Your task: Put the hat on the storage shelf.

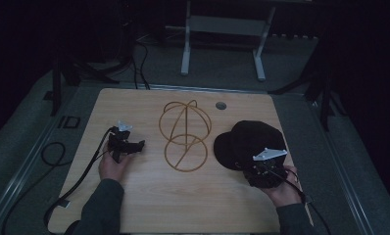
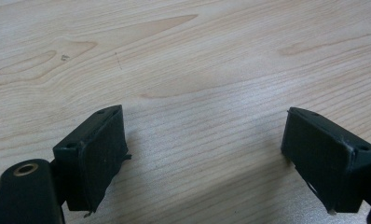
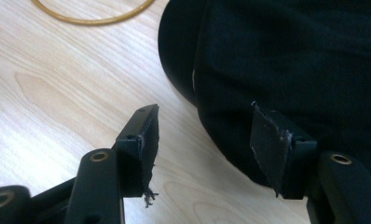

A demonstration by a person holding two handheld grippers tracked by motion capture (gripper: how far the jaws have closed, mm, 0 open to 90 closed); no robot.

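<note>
From the high view, the black cap (image 1: 249,143) lies just right of the gold wire stand (image 1: 184,134); the right gripper (image 1: 262,171) sits at the cap's near edge, the left gripper (image 1: 127,145) well left of the stand. Left gripper view: jaws wide apart over bare wooden table (image 2: 197,60), holding nothing. Right gripper view: jaws partly open, one pad over the cap (image 3: 286,56), gripping nothing.

Bare table (image 1: 134,205) along the near edge; wire stand (image 1: 184,132) mid-table, black cap (image 1: 247,142) right of it.
</note>
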